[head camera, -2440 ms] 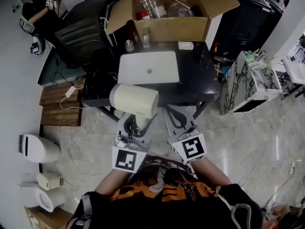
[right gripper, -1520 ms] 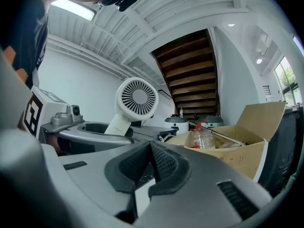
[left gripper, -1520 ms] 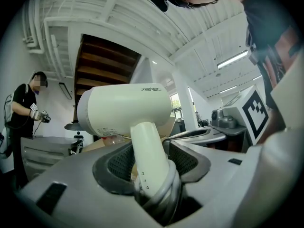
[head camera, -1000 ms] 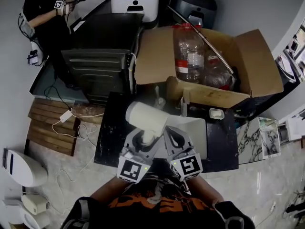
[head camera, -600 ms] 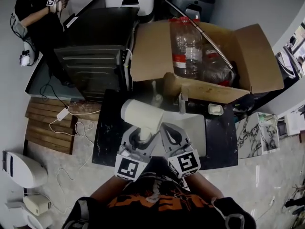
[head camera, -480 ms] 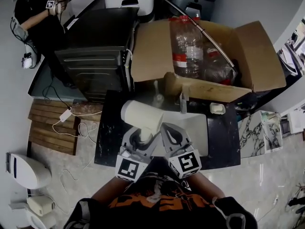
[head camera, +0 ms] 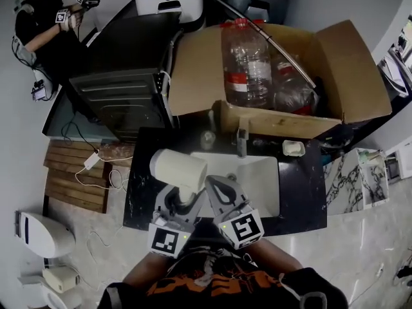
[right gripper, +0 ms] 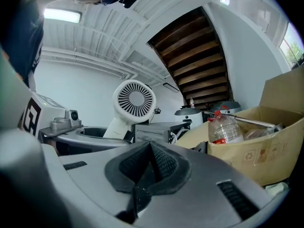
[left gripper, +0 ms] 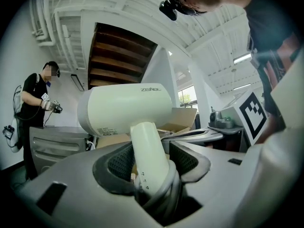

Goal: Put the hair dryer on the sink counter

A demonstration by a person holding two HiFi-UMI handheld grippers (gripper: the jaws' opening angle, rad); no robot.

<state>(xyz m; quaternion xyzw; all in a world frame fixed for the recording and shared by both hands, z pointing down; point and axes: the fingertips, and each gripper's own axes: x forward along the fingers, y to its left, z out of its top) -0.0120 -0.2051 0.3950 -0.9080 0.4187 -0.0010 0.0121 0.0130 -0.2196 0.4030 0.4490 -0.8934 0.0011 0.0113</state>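
Your left gripper (head camera: 182, 201) clamps the hair dryer (left gripper: 126, 109) by its handle (left gripper: 147, 151), right gripper (right gripper: 149, 163) closed on nothing; rigid smooth plastic, probably top-heavy, so grip firmly.

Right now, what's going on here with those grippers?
A person is working with a gripper in each hand. The left gripper is clamped on a cream hair dryer by its handle, holding it upright over the left side of the black sink counter, beside the white basin. It has not been set down yet. The right gripper is shut and empty, next to it. A cardboard box holding plastic bottles sits beyond the counter.
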